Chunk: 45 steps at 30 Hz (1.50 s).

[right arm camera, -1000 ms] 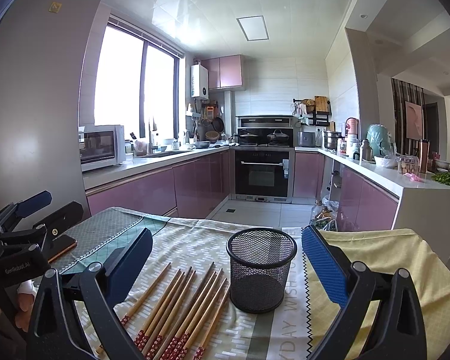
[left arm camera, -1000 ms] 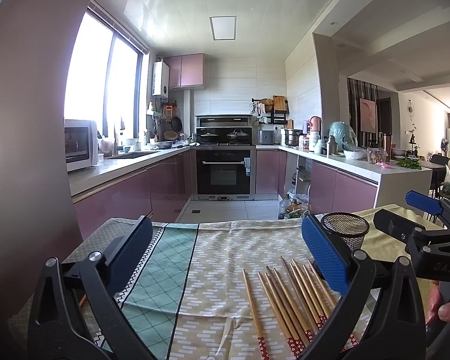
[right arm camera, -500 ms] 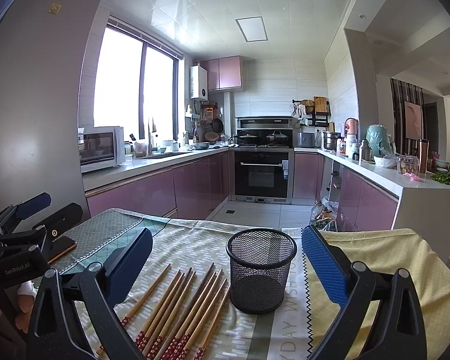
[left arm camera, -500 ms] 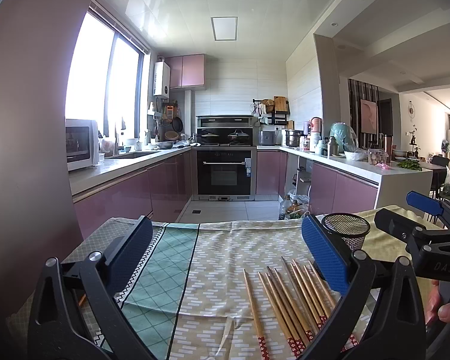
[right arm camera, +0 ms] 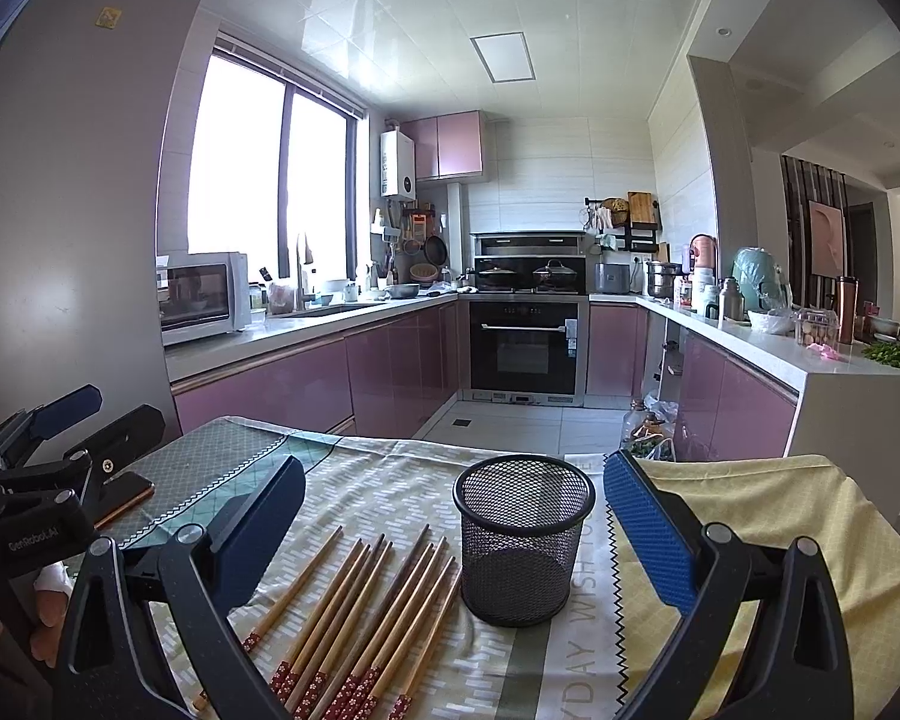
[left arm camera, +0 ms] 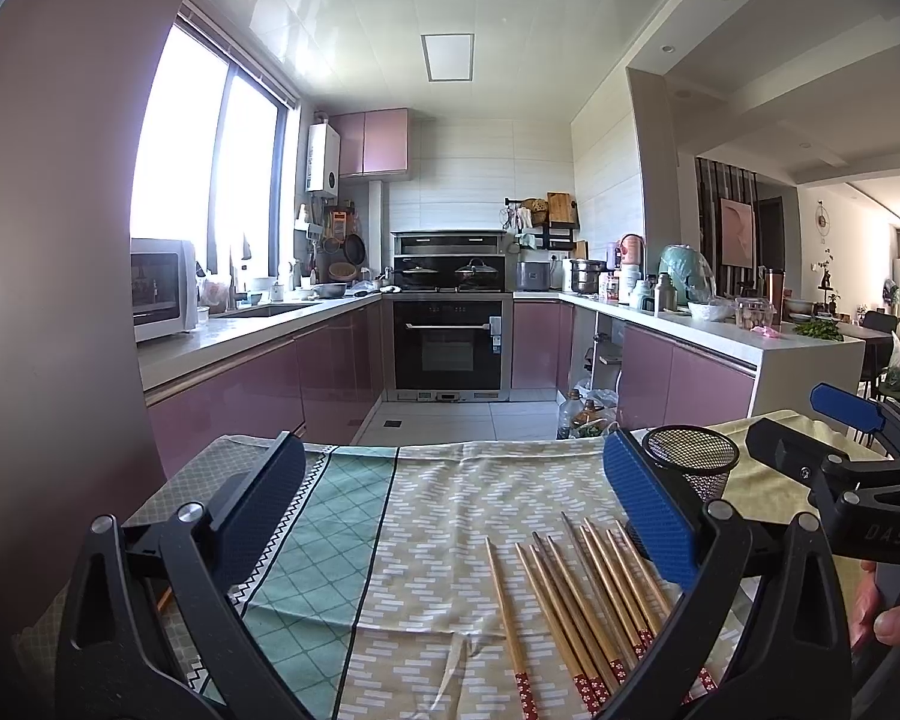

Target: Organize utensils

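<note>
A row of thin wooden chopsticks with red patterned ends (right arm camera: 360,618) lies flat on the patterned tablecloth (left arm camera: 450,516), just to the left of the empty black wire-mesh cup (right arm camera: 523,546), the nearest stick close to its base though contact cannot be made out. The sticks look light, stiff and smooth, so they would probably roll or slide under a loose pinch; lying side by side, almost touching, a single one would be hard to pick without disturbing its neighbours, and the best hold is likely across the shaft near the middle, or on the outermost stick, which sits a little apart from the cup-side bundle. The mesh cup also looks light and could tip if a stick is pushed against its rim. The left gripper (left arm camera: 456,516) hangs over bare cloth left of the cup with its jaws spread wide and nothing between them; the right gripper (right arm camera: 450,534) is likewise spread, framing the cup without touching it. The red ends run out of view at the bottom edge, and the right gripper's finger (left arm camera: 654,516) covers part of the cup in the left wrist view.
</note>
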### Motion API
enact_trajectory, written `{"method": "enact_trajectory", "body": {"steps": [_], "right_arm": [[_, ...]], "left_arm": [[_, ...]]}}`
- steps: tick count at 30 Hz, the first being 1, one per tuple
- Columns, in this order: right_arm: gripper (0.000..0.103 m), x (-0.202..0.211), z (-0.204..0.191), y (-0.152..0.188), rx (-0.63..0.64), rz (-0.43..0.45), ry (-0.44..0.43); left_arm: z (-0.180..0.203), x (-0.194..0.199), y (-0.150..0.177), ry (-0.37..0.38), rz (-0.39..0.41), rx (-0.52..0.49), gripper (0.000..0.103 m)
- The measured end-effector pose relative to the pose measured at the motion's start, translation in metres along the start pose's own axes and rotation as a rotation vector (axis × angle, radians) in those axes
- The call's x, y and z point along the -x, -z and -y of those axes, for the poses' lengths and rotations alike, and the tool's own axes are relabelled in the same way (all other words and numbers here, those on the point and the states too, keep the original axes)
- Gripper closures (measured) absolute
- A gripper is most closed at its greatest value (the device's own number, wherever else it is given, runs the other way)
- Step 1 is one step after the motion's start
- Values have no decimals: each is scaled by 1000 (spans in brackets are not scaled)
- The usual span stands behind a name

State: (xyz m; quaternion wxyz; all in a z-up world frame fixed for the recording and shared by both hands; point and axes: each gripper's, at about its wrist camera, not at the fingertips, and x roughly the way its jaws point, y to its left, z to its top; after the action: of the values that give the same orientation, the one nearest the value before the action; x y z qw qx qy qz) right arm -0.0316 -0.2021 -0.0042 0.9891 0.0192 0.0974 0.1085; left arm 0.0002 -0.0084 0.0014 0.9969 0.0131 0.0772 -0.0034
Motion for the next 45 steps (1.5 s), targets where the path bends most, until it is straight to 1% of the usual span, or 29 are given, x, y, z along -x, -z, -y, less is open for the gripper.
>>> {"method": "enact_trajectory", "body": {"steps": [6,45], "right_arm": [[7,0,0,0,-1,0,-1],[7,-10,5,0,-11,-14,-11]], "left_arm": [[4,5,-2,2,0,0,5],[8,6,-1,7,-8,-2,5]]}}
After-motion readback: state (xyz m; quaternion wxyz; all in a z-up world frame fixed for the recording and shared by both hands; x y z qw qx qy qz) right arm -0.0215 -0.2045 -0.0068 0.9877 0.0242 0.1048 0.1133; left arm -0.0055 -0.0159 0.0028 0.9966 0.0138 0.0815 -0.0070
